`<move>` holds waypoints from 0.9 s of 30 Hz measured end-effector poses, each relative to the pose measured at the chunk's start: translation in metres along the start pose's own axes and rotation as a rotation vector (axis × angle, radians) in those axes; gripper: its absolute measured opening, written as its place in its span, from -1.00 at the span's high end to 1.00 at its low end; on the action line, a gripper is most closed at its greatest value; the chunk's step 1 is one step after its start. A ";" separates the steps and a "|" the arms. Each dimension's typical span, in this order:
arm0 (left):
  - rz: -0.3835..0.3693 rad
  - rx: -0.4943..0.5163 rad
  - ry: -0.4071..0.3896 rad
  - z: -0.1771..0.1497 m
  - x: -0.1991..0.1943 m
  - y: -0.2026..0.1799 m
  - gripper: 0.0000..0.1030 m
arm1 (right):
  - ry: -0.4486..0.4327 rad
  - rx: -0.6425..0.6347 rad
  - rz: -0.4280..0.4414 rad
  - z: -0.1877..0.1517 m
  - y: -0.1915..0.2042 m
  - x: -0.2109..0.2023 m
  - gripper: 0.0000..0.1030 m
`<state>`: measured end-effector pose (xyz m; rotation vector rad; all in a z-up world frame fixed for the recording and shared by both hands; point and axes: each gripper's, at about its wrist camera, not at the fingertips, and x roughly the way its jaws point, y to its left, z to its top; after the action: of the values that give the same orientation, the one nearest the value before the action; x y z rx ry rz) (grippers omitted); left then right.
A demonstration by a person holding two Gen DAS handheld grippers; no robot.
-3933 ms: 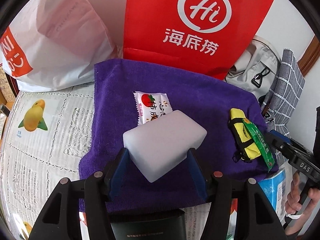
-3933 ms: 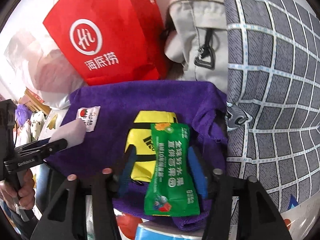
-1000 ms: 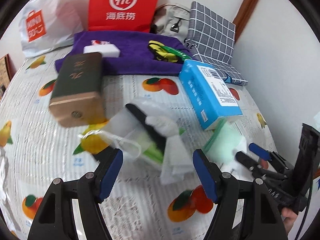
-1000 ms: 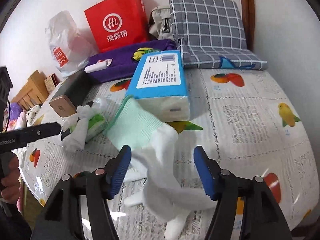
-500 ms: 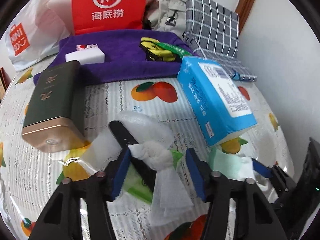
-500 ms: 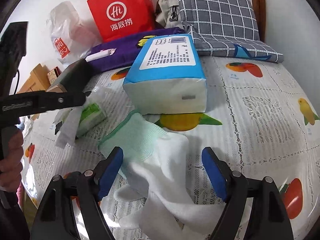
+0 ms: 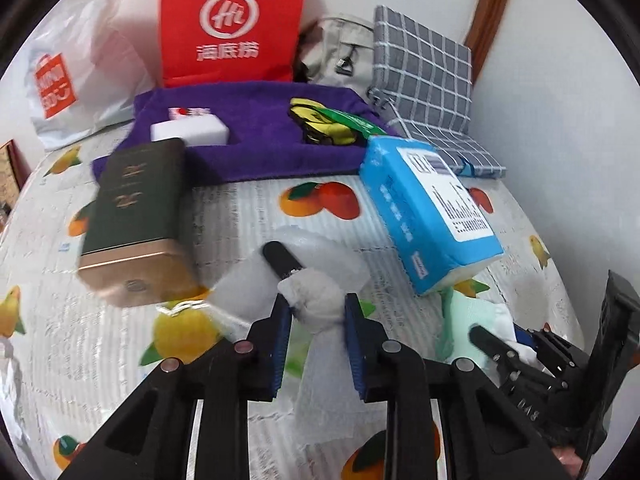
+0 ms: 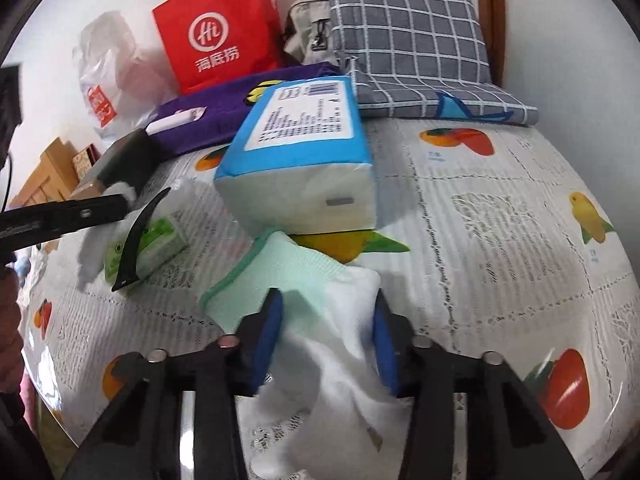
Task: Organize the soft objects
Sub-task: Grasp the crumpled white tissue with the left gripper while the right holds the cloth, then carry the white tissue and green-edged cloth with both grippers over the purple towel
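Note:
My left gripper (image 7: 314, 312) is shut on a white tissue wad (image 7: 316, 308) lying over a black comb (image 7: 282, 259) and a clear plastic wrapper (image 7: 320, 252). A green tissue pack (image 8: 150, 246) lies under them. My right gripper (image 8: 326, 320) has its fingers closing around a white and mint-green glove (image 8: 304, 280), which also shows in the left wrist view (image 7: 468, 316). A purple towel (image 7: 256, 136) at the back holds a white sponge (image 7: 190, 131), a snack packet (image 7: 188, 112), a yellow pouch (image 7: 320, 126) and a green sachet (image 7: 352, 122).
A blue tissue pack (image 7: 428, 208) stands right of centre. A dark green box (image 7: 134, 216) lies at the left. A red paper bag (image 7: 230, 20), a white plastic bag (image 7: 72, 76), a grey bag (image 7: 340, 56) and a checked cushion (image 7: 424, 64) line the wall.
My left gripper closed on the tissue wad. My right gripper moved down over the glove and its fingers narrowed around it.

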<state>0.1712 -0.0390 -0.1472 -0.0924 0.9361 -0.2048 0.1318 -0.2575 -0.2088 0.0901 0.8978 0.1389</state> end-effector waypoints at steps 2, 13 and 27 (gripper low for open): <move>0.014 -0.014 -0.006 -0.002 -0.005 0.008 0.51 | 0.008 0.030 0.012 0.001 -0.005 -0.001 0.47; 0.095 -0.143 0.043 -0.039 -0.011 0.069 0.51 | 0.040 0.112 0.091 -0.005 -0.012 -0.004 0.54; 0.084 -0.175 0.030 -0.059 0.002 0.087 0.50 | 0.031 0.017 0.070 -0.009 0.000 -0.004 0.35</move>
<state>0.1360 0.0462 -0.1980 -0.2114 0.9852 -0.0467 0.1228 -0.2580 -0.2112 0.1356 0.9272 0.1987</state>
